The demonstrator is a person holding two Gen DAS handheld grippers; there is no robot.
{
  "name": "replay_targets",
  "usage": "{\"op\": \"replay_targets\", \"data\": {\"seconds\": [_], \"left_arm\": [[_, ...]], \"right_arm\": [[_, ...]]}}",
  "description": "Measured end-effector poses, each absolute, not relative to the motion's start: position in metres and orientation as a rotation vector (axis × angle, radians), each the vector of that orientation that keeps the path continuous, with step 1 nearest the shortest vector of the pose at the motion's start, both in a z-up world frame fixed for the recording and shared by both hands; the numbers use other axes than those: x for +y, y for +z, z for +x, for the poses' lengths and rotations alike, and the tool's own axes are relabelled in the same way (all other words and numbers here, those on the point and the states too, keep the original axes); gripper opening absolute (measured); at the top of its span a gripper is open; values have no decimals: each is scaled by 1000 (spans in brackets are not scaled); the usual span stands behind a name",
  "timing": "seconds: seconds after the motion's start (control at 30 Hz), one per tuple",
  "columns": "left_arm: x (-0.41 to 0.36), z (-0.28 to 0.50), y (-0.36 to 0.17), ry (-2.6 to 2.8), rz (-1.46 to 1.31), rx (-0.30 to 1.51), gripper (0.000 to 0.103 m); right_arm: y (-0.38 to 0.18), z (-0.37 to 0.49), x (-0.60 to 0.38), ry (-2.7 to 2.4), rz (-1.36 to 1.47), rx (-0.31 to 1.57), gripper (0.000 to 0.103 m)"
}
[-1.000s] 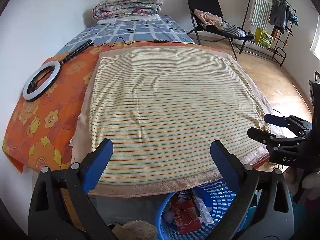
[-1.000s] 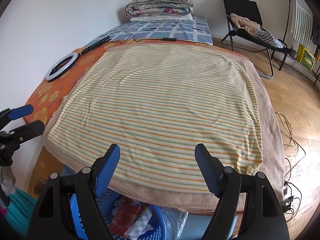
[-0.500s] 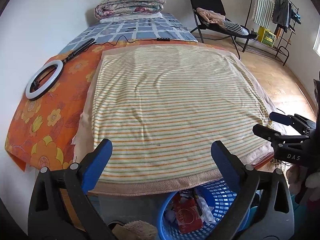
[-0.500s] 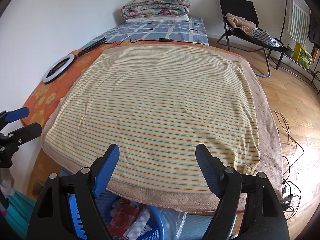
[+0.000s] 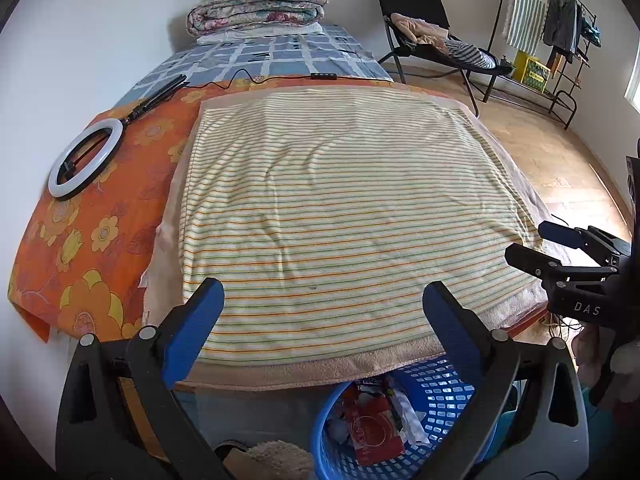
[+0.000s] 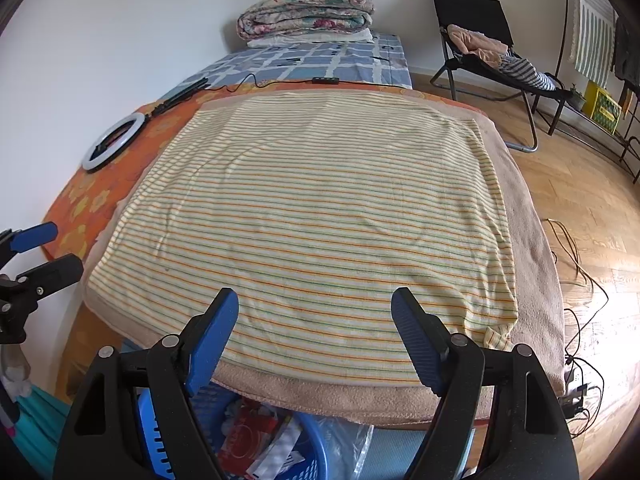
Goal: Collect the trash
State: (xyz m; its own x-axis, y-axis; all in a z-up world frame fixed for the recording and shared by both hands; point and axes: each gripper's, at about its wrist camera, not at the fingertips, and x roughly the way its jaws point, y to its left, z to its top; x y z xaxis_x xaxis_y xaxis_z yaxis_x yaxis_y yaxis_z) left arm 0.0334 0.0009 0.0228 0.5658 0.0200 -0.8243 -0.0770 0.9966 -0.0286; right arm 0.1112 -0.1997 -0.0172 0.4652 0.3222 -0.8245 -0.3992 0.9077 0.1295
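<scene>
A blue plastic basket (image 5: 444,396) stands on the floor at the bed's near edge, holding trash: a red packet (image 5: 374,432) and white wrappers. It also shows in the right wrist view (image 6: 316,440). My left gripper (image 5: 320,308) is open and empty, held above the basket and the bed edge. My right gripper (image 6: 316,312) is open and empty, beside it on the right; it also shows in the left wrist view (image 5: 536,244). The left gripper shows at the left edge of the right wrist view (image 6: 44,248). No trash shows on the striped cloth (image 5: 332,208).
An orange flowered sheet (image 5: 80,240) carries a white ring light (image 5: 86,158) with its cable. Folded quilts (image 5: 256,4) lie at the bed's head. A black chair (image 5: 432,40) with clothes, a drying rack (image 5: 560,20) and floor cables (image 6: 580,280) stand right.
Both grippers have drifted slightly; the view of the bed has shifted a little. Both stay open and empty. The basket and trash have not moved.
</scene>
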Motion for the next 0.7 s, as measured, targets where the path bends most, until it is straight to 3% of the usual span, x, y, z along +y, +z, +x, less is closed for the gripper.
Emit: {"op": "replay_targets", "data": {"seconds": [0.7], "left_arm": [[1,34,23,58,-63,968,101]], "right_arm": [[-23,110,-202,437,-82,1006,79]]}}
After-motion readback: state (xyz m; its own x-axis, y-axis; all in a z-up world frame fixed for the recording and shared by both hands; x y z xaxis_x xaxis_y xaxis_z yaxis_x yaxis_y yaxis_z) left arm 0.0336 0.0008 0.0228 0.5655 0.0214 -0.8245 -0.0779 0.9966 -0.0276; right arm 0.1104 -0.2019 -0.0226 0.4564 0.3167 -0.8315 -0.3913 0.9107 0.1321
